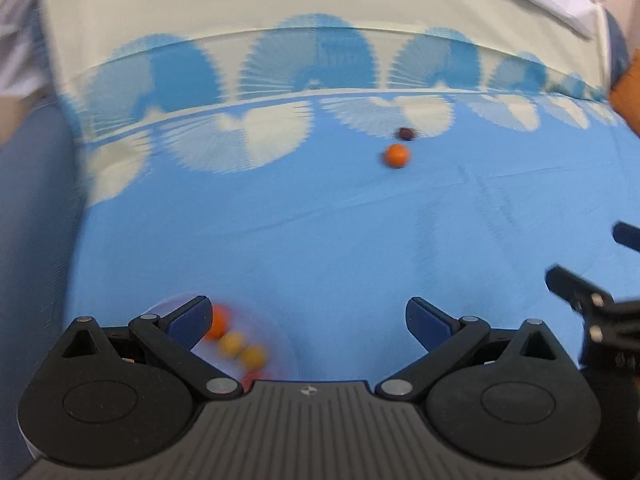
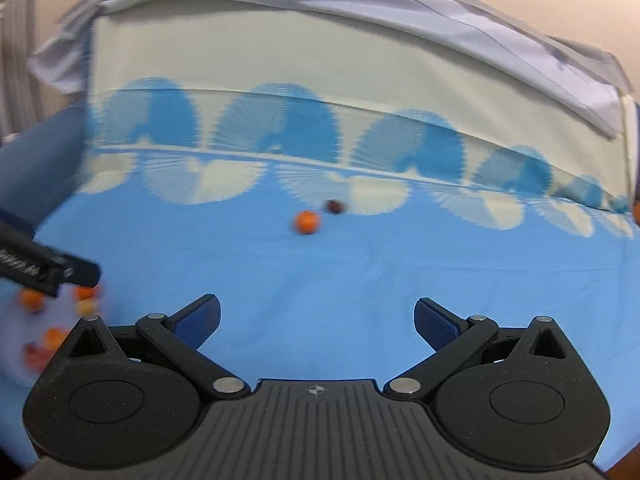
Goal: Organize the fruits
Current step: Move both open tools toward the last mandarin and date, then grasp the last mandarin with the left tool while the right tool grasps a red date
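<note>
Left hand-held gripper point(image 1: 309, 322) and right hand-held gripper point(image 2: 317, 322) agape, empty.

Blue-patterned tablecloth point(image 1: 320, 240), orange fruit point(image 1: 397, 155), dark fruit point(image 1: 406, 133), perhaps a plate point(image 1: 280, 340)

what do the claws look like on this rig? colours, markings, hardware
Both match. Left claw and right claw: matte black bodies, two round black discs each side, angled black linkage arms with silver pivot pins, blue pads on the fingertips. Between the discs sits a grey ribbed plate with a small crosshair mark. No cables or sleeves visible.
</note>
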{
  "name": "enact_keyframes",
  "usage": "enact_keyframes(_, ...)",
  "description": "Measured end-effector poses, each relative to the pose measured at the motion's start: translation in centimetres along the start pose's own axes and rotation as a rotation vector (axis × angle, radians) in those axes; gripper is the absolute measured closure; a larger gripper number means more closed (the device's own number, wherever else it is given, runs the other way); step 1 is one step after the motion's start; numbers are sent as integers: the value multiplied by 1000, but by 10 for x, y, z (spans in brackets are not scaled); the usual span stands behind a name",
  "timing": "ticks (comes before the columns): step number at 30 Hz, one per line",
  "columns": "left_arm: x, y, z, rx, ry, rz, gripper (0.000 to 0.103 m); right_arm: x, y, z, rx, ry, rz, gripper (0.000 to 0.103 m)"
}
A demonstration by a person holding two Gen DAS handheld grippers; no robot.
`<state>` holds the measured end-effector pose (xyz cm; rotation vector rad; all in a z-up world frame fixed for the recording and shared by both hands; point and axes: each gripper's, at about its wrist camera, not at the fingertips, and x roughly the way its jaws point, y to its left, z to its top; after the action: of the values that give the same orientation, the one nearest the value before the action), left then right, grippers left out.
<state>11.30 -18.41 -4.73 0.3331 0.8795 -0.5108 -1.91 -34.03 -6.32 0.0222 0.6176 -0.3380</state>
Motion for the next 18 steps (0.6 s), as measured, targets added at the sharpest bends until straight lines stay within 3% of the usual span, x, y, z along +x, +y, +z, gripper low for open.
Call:
enact_keyframes(8,131,-54,81,98,-18,-102,0,137,-90,33,50,36,-50,1)
enact_keyframes(13,232,-84,124,226,48,-117,0,238,-117,50,33,104,55,1)
enact_keyframes(18,278,-84,148,264,33,-137,0,304,-107,75,-43,113,151,1)
